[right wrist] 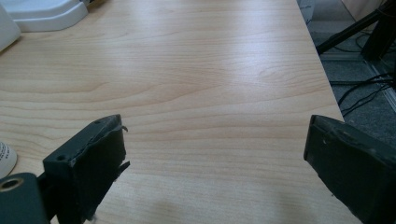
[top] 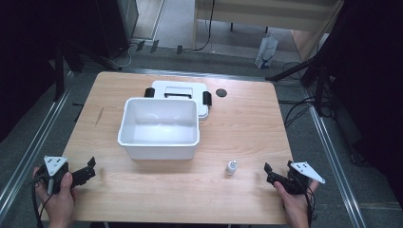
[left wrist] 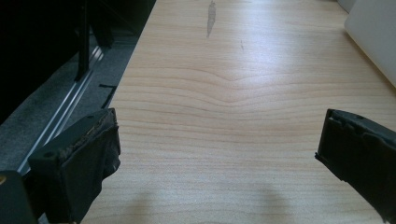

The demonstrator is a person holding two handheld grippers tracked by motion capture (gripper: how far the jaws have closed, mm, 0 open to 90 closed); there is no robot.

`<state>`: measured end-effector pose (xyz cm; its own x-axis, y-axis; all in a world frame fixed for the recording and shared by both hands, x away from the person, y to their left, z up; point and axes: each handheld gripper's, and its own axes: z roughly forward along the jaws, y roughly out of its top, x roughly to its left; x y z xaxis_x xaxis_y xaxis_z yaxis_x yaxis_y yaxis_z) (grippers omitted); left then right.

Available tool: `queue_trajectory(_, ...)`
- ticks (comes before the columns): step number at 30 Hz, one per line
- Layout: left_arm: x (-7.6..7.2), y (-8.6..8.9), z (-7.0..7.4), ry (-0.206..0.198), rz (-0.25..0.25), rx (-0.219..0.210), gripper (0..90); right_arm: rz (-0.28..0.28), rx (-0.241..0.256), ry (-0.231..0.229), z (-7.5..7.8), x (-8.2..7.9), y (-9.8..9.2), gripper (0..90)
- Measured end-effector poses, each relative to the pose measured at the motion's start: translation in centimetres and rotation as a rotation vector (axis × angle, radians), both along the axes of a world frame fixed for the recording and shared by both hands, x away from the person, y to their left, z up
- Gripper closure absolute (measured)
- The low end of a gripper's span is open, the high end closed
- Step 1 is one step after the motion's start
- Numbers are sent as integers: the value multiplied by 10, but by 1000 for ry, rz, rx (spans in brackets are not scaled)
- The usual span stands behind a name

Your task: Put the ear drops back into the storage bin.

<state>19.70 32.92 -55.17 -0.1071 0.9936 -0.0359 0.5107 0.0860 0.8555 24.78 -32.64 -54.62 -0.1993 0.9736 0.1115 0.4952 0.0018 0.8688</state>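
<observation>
Two tools gape; bottle (top: 231, 166) seemingly plastic.

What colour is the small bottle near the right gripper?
White, cap included; the small bottle shows best in the high view, just left of the right gripper.

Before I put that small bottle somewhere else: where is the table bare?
Bare wood lies left of the white bin, right of it out to the table edge, and along the near edge between the grippers. Crowded: the centre back, with bin, lid and black disc.
</observation>
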Motion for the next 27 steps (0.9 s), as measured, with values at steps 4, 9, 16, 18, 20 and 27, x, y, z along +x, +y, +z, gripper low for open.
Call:
queue_trajectory(4, 1, -1, 0, 11, 0, 5, 4, -8, -6, -2, 0, 0, 1, 98)
queue_trajectory(9, 2, -3, 0, 18, -6, 24, 4, 7, -22, 3, 0, 0, 2, 137)
queue_trajectory(16, 2, -3, 0, 0, -1, 33, 4, 46, -35, 34, 5, 3, 1, 183)
queue_trajectory(18, 2, -3, 0, 2, -1, 33, 4, 59, -71, 55, 7, 5, 2, 191)
queue_trajectory(20, 2, -2, 0, 1, -2, 30, 4, 82, -93, 70, 9, 6, 3, 201)
queue_trajectory(27, 3, -2, 0, 6, 3, 29, 4, 175, -206, 165, 16, 13, 15, 197)
